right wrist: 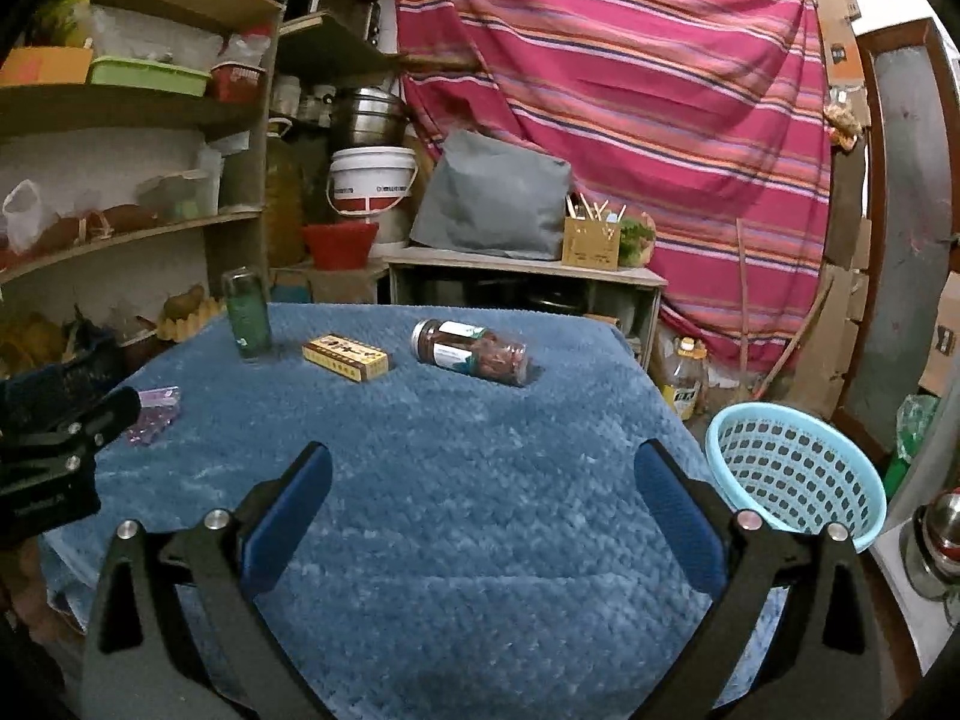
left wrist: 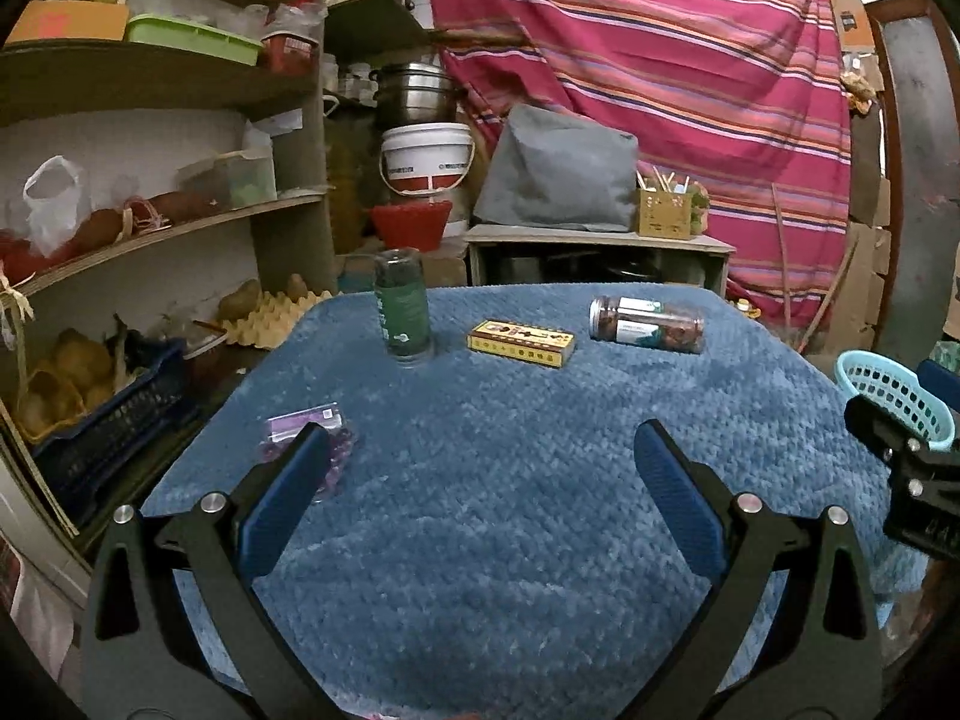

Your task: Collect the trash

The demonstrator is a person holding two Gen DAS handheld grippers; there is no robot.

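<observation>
On the blue-cloth table stand a green upright bottle, a yellow box lying flat and a clear jar on its side with dark contents. A purple packet lies near the left edge, partly behind my left finger. My left gripper is open and empty above the near table. My right gripper is open and empty too. In the right wrist view I see the bottle, box, jar, packet and a light blue basket at the right.
Wooden shelves full of goods stand left of the table. A low bench with a grey bag, a white bucket and a striped red cloth are behind it. The basket shows at the table's right edge.
</observation>
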